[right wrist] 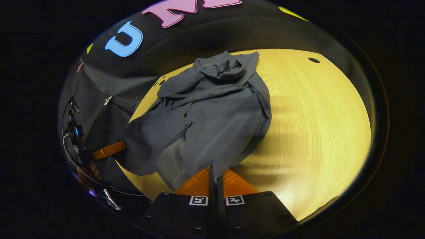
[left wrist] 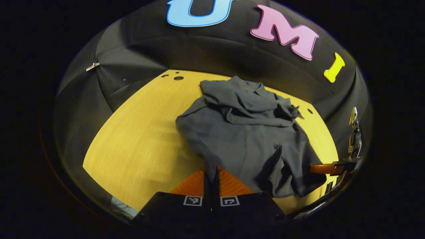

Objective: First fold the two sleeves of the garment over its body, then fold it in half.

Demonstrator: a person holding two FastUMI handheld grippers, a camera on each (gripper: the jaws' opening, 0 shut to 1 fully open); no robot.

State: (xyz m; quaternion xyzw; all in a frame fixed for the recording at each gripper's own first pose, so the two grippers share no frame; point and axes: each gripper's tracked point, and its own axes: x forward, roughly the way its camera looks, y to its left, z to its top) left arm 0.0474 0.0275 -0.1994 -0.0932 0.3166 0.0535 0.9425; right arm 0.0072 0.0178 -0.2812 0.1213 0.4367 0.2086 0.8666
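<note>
Left gripper [left wrist: 212, 172] pressed together on the near hem of the dark grey garment [left wrist: 245, 132], both fingers pinching the cloth's edge; right gripper [right wrist: 212, 172] likewise clamped on the hem at its own corner, cloth drawn down between the fingers; garment spread ahead of both claws over the yellow wooden table [left wrist: 139, 139], lower body flat just beyond the fingertips, sleeves and collar bunched in a rumpled heap at the far end; seen from the left gripper view, right gripper [left wrist: 327, 168] off to the right at the garment's other near corner; seen from the right gripper view, left gripper [right wrist: 108, 150] off to the left, touching the cloth's edge, a hand [right wrist: 87, 172] behind it.
</note>
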